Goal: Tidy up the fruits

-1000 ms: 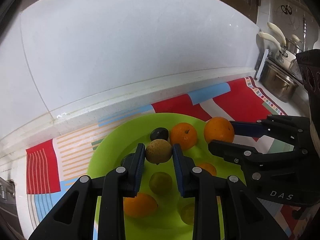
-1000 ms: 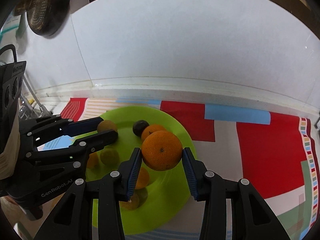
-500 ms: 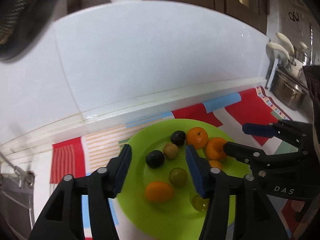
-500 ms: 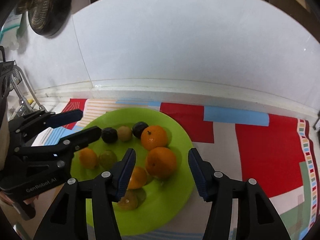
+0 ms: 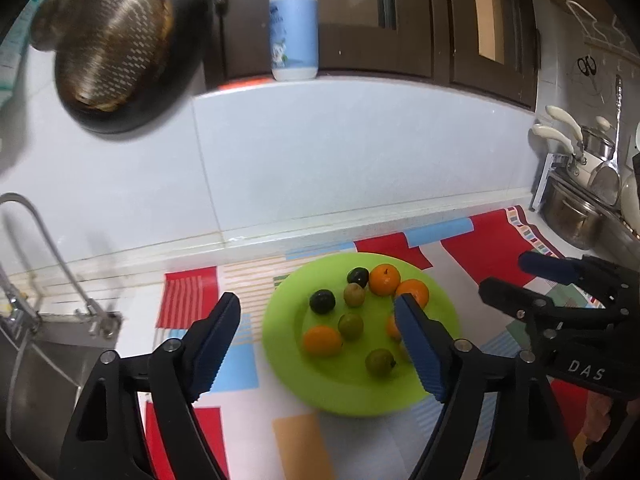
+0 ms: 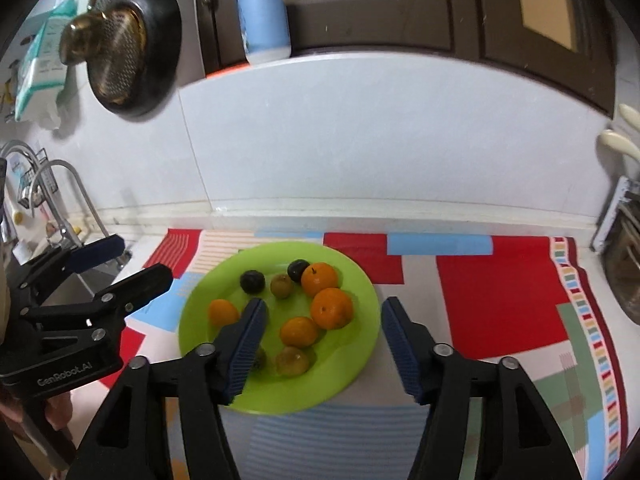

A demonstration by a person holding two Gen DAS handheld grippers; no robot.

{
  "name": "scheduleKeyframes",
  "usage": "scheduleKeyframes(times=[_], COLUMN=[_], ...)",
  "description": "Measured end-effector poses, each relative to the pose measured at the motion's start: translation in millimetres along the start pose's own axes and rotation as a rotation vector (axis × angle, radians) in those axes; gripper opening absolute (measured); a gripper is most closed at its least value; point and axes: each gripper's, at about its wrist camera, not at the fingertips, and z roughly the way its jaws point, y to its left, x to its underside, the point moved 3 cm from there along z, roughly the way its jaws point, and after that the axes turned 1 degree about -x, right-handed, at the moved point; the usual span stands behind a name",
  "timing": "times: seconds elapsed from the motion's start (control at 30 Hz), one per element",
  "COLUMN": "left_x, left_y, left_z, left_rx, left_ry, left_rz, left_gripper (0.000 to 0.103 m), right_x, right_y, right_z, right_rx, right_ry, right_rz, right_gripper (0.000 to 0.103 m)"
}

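Note:
A lime-green plate (image 5: 352,396) (image 6: 352,364) lies on a colourful mat and holds several fruits: oranges (image 6: 331,307) (image 5: 384,279), small green-brown fruits (image 5: 351,325) (image 6: 282,285) and dark plums (image 5: 322,301) (image 6: 252,281). My left gripper (image 5: 318,326) is open and empty, raised above and in front of the plate's left side. My right gripper (image 6: 322,322) is open and empty, raised above the plate's near edge. Each gripper shows in the other's view, the right gripper (image 5: 520,276) at right and the left gripper (image 6: 132,260) at left.
A sink with a tap (image 5: 48,248) lies at the left. Steel pots (image 5: 572,216) stand at the right. A dark pan (image 5: 116,44) hangs on the white wall, and a blue bottle (image 5: 294,24) stands on the ledge above.
Both grippers opened, the left dropping a green-brown fruit and the right an orange onto the plate. Both then pulled back and up, away from the plate.

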Motion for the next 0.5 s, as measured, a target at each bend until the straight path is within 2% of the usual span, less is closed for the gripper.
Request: scheduleKeyframes(times=[0.13, 0.23, 0.5], left_x=[8.3, 14.1, 34.7], left_y=[-1.2, -2.7, -7.4], left_z=[-24.4, -42.5, -87.3], left_rx=[-0.015, -0.031, -0.051], left_ry=[-0.013, -0.025, -0.042], left_rz=[-0.014, -0.019, -0.045], left_gripper=[0.085, 0.088, 0.095], right_x=[5.8, 13.0, 34.8], right_y=[4.8, 7.9, 16.0], right_z=[-24.3, -42.3, -82.1], right_rx=[0.008, 0.023, 0.016], right_ry=[-0.023, -0.04, -0.052], right_rz=[-0.004, -0.004, -0.002], right_gripper=[0.063, 0.067, 0.068])
